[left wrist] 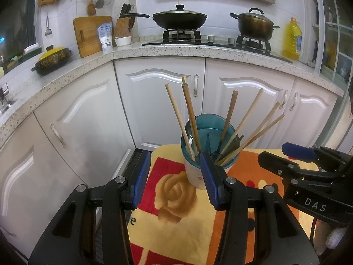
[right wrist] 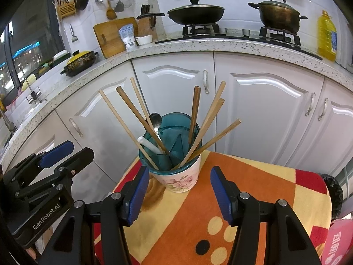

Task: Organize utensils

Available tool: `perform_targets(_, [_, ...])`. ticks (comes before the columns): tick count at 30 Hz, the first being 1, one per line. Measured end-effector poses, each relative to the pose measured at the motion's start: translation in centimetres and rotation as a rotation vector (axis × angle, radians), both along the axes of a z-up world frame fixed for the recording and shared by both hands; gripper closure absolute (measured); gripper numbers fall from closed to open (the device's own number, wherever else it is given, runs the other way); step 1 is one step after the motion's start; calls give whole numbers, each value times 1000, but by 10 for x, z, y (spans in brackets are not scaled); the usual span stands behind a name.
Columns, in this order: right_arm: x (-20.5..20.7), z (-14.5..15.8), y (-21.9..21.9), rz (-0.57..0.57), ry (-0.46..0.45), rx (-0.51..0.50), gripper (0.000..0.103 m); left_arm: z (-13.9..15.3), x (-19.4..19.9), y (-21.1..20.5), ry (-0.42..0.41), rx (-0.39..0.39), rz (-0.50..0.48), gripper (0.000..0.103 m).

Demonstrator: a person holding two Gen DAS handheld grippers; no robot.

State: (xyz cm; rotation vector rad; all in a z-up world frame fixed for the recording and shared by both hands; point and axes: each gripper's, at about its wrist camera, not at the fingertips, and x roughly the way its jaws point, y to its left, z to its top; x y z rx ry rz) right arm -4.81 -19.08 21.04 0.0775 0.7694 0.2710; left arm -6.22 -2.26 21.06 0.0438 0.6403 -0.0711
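Observation:
A white floral utensil holder [right wrist: 178, 181] with a teal insert [right wrist: 176, 132] stands on a small table covered by a patterned cloth [right wrist: 242, 187]. It holds several wooden chopsticks [right wrist: 130, 123], a metal spoon [right wrist: 155, 120] and a white utensil [right wrist: 147, 145]. The holder also shows in the left wrist view [left wrist: 194, 174], with chopsticks [left wrist: 178, 119] fanned out. My left gripper [left wrist: 175, 176] is open and empty, just left of the holder. My right gripper [right wrist: 177, 195] is open and empty, in front of the holder. Each gripper shows in the other's view [left wrist: 297, 156] [right wrist: 59, 154].
White cabinet doors [right wrist: 264, 110] stand behind the table under a speckled counter [right wrist: 220, 46]. On it are a wok [right wrist: 195, 13], a pot [right wrist: 279, 15], an oil bottle [right wrist: 326, 35], a cutting board [right wrist: 112, 35] and a yellow-lidded casserole [right wrist: 80, 63].

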Motion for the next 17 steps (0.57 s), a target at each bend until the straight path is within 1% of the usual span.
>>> perform_targets(12, [-3, -1, 1, 4, 1, -4, 47, -1, -4, -2, -4, -5, -6, 57])
perform_targets(14, [-6, -2, -2, 1, -1, -2, 47, -1, -6, -2, -11, -6, -15, 57])
perform_targets(17, [-11, -7, -17, -23, -7, -6, 46, -4, -8, 0, -9, -8, -17, 57])
